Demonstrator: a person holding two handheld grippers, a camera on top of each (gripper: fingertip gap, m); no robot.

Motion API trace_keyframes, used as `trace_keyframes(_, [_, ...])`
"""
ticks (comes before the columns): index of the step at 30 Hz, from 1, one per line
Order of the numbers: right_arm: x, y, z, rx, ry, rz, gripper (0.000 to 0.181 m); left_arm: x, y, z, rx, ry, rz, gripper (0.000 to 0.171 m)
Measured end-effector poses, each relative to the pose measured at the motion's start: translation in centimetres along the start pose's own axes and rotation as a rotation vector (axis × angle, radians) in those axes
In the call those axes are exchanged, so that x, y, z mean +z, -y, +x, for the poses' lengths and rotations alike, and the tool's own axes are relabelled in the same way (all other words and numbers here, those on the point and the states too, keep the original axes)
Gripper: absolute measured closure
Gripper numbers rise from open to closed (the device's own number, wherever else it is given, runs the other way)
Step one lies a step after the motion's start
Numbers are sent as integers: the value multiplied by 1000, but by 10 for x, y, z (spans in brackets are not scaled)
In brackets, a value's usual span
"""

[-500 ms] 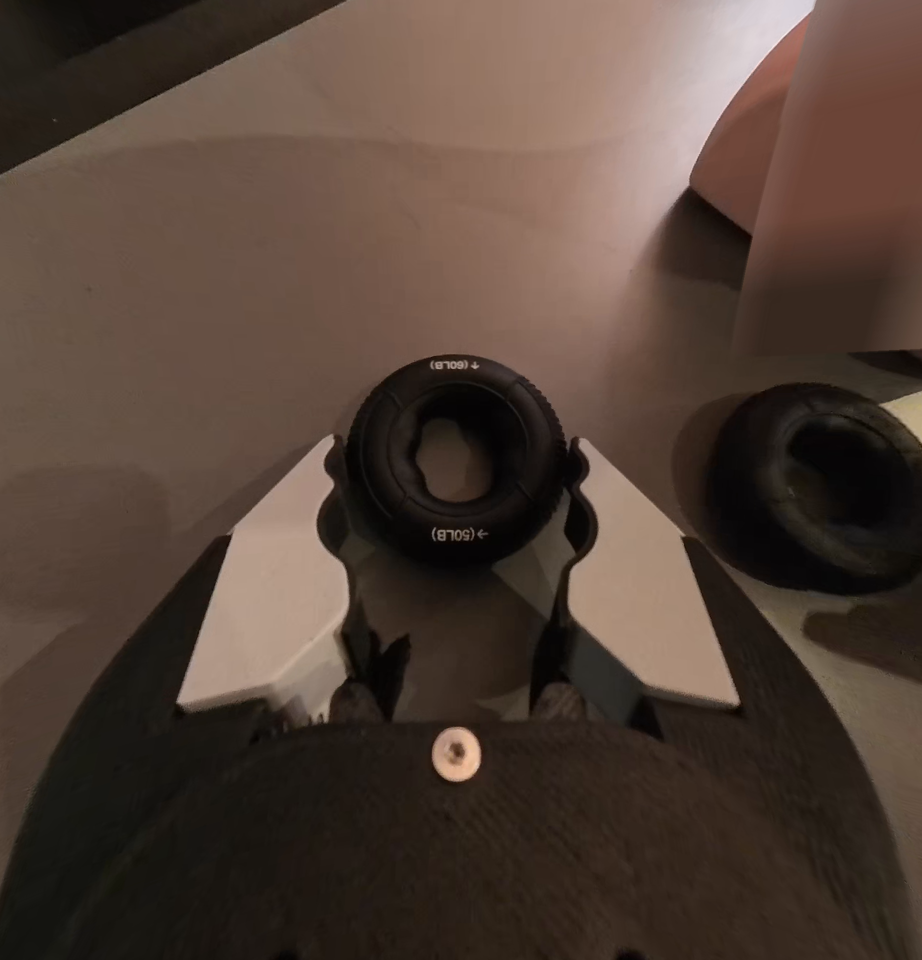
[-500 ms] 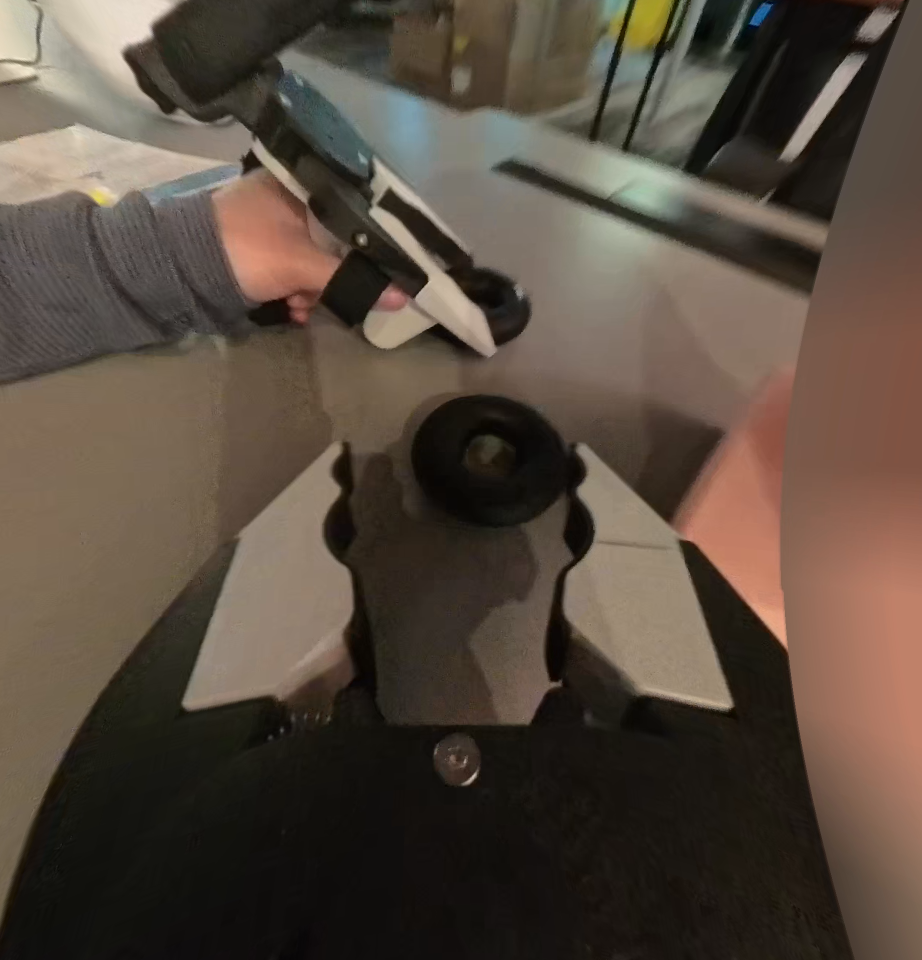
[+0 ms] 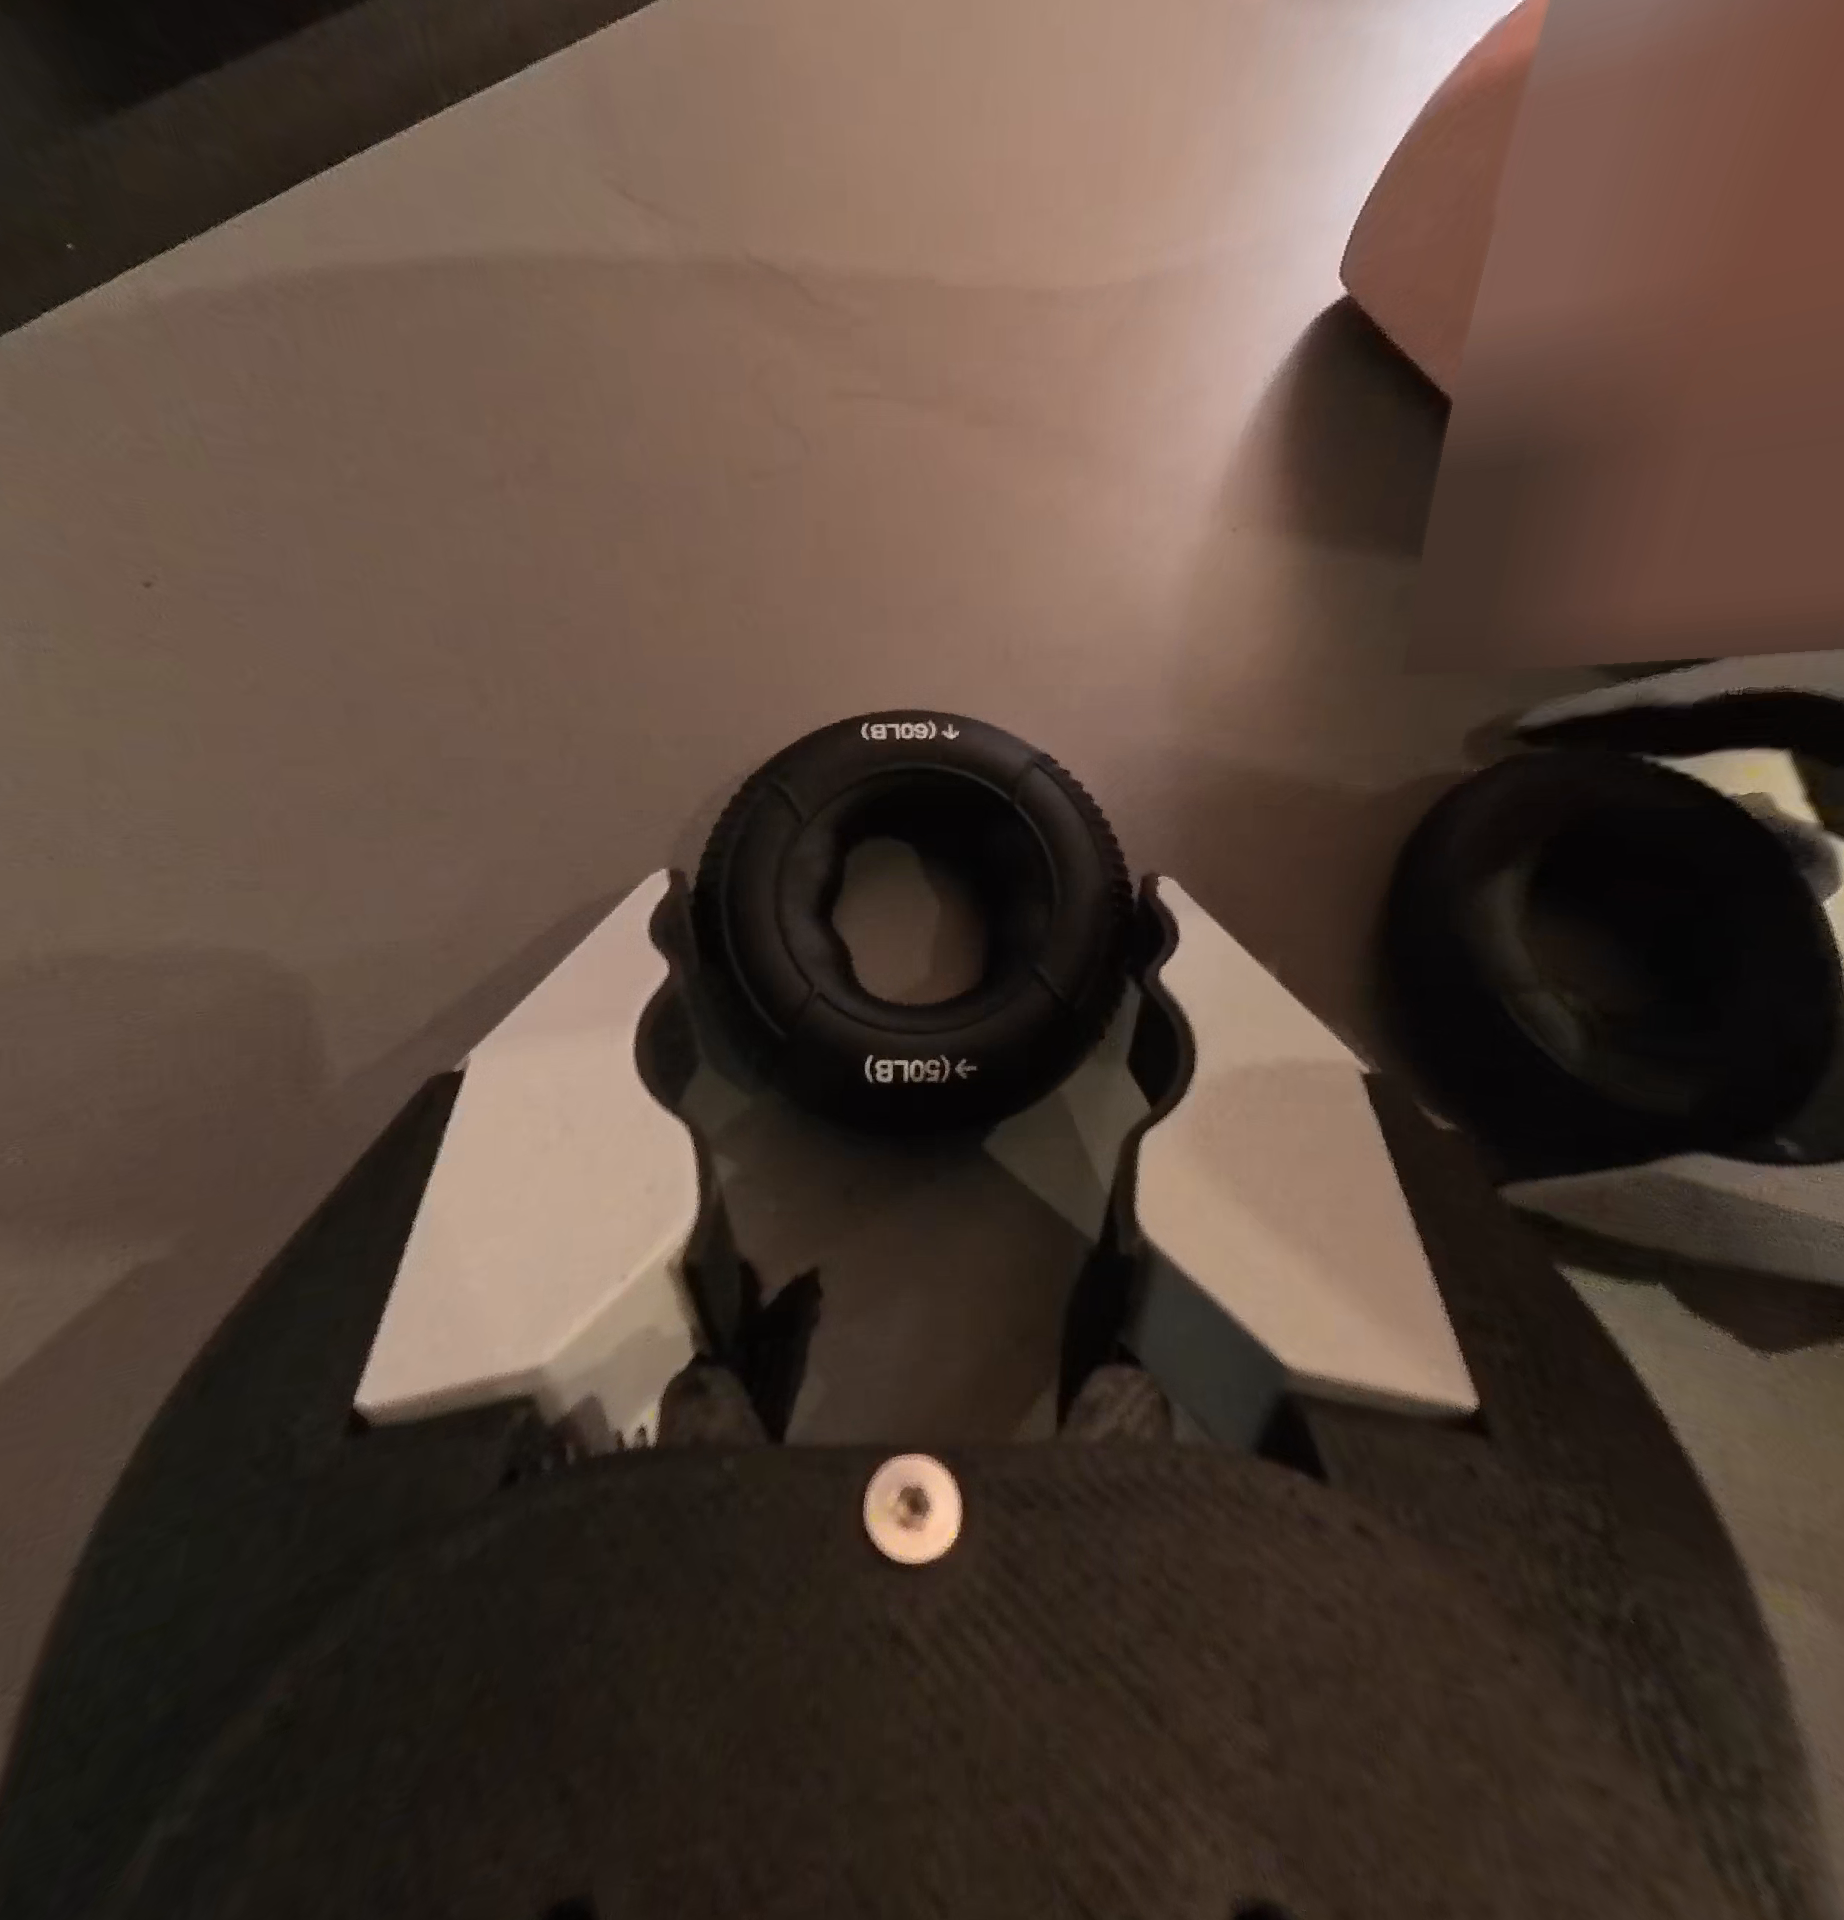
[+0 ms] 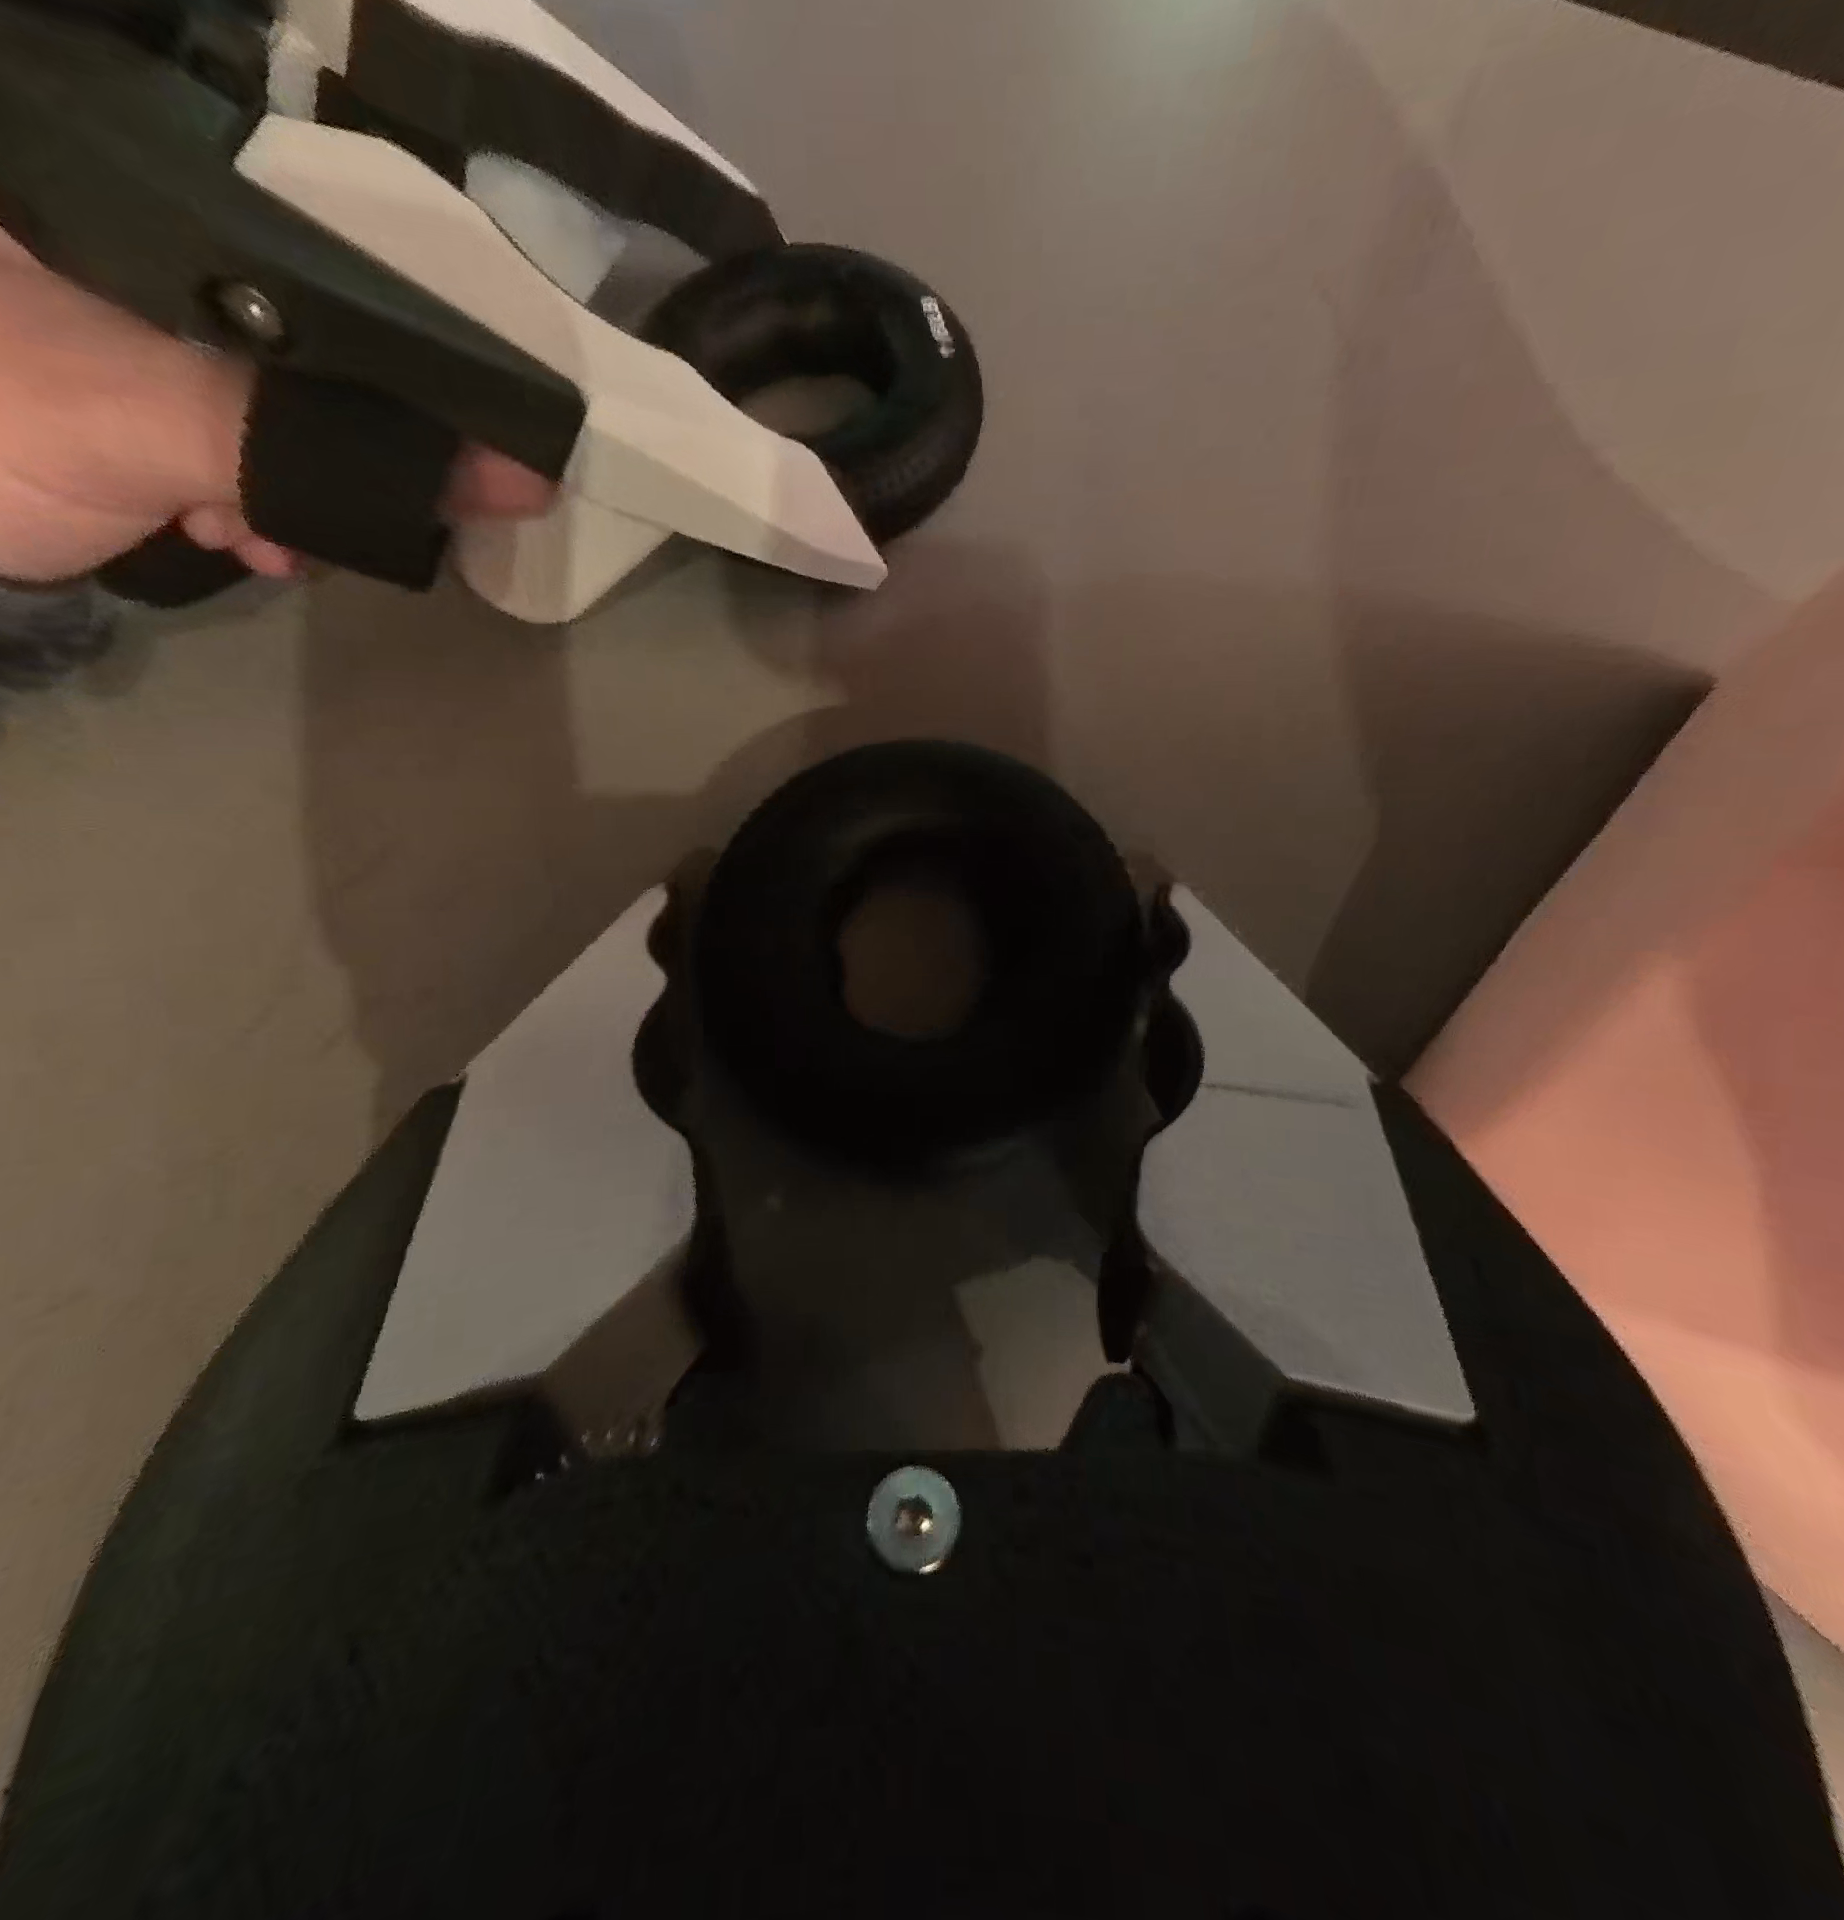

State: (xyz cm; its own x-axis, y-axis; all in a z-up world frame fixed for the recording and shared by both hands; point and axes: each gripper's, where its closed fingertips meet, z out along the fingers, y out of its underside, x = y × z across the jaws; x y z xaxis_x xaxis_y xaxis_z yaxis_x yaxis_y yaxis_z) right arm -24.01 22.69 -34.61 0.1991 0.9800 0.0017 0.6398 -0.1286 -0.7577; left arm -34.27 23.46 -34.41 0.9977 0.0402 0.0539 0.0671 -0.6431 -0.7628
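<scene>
left gripper [image 3: 913, 914] pinches a black rubber ring [image 3: 913, 935] between its two white fingers, side to side; the ring lies flat on the grey table [image 3: 482, 520], hole facing up, ribbed on its outer rim, white print on top. right gripper [image 4: 918, 935] clamps a second ring [image 4: 913, 966] the same way, smooth, matte, doughnut-shaped, flat on the table. the two rings sit near each other, apart. a hand [image 4: 76, 457] grips the left gripper's handle. i can't tell how near any table edge is.
</scene>
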Motion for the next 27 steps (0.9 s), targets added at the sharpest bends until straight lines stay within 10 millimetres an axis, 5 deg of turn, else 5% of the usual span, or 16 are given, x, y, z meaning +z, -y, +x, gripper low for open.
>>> trace_keyframes(12, [-7, 8, -16, -172, -8, 69, 96, -12, 13, -3, -135, -94, 114, 88])
trace_keyframes(16, [-30, 23, -37, -191, 51, 185, 96, -16, 18, -4, -137, -90, 155, 87])
trace_keyframes(19, [-83, 53, -60, -280, 73, 304, 97, -18, 20, -5, -136, -87, 176, 88])
trace_keyframes(22, [-172, 113, -57, -454, -22, 469, 97, -19, 20, -5, -144, -95, 181, 88])
trace_keyframes(25, [-260, 178, -15, -552, -189, 564, 97, -19, 21, -5, -150, -102, 185, 88])
trace_keyframes(27, [-292, 211, 33, -510, -256, 507, 97, -19, 21, -5, -153, -105, 185, 88])
